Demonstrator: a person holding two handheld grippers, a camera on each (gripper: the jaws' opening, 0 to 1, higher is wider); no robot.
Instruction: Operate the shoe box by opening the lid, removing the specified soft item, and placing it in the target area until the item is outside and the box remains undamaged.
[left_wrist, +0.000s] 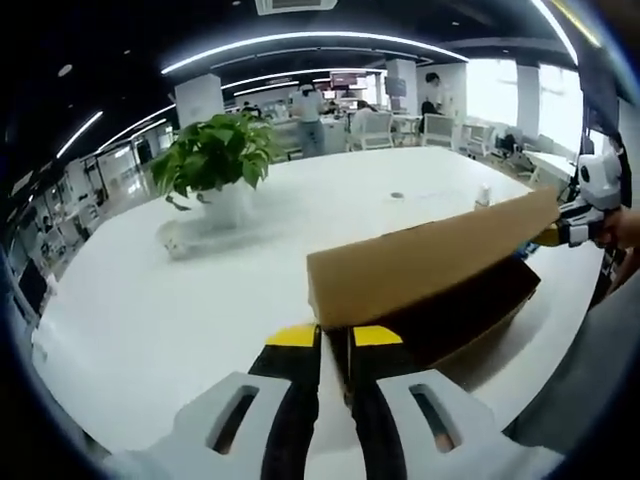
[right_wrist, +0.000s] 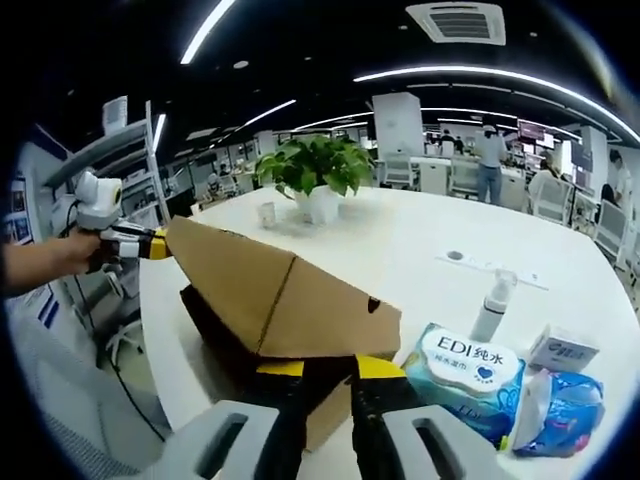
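On white table (left_wrist: 150, 320), shoe box (left_wrist: 470, 310) at centre, cardboard lid (left_wrist: 430, 262) raised, long axis running nine to three between both tongs. Left gripper (left_wrist: 335, 340) clenched on near lid corner; right gripper (right_wrist: 328, 372) clenched on opposite corner. Soft item hidden inside box.

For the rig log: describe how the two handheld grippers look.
Both match. The left gripper and the right gripper each have two black jaws capped with yellow tips, rising from pale grey slotted mounts. From the side, each shows a white-and-black body with yellow at the jaw end.
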